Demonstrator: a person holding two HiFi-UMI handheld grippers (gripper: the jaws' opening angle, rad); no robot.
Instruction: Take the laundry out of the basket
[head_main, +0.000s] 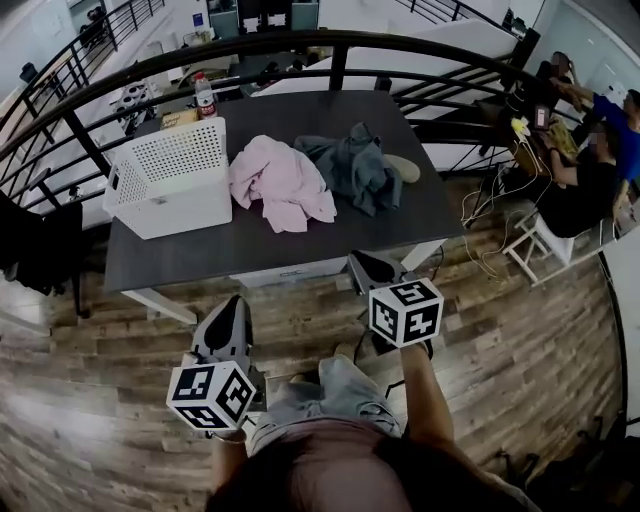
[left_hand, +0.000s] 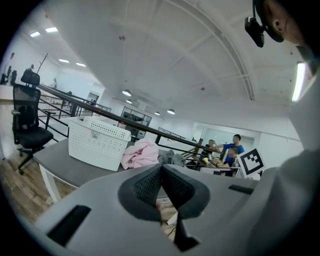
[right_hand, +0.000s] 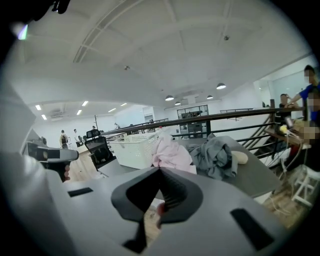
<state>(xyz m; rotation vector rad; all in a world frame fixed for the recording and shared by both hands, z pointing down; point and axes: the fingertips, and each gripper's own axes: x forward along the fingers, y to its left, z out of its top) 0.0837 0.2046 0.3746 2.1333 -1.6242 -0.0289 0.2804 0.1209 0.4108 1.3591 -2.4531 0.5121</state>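
Left gripper (head_main: 232, 306) and right gripper (head_main: 368, 268) both pinched shut, empty; basket (head_main: 172, 178), upper left, crowds the table (head_main: 200, 250) edge, so a nudge might topple it.

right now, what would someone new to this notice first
A white basket stands at the left of the dark table, with a pink garment and a grey garment heaped beside it. Short of the table, the left gripper and right gripper hover with jaws shut, empty.
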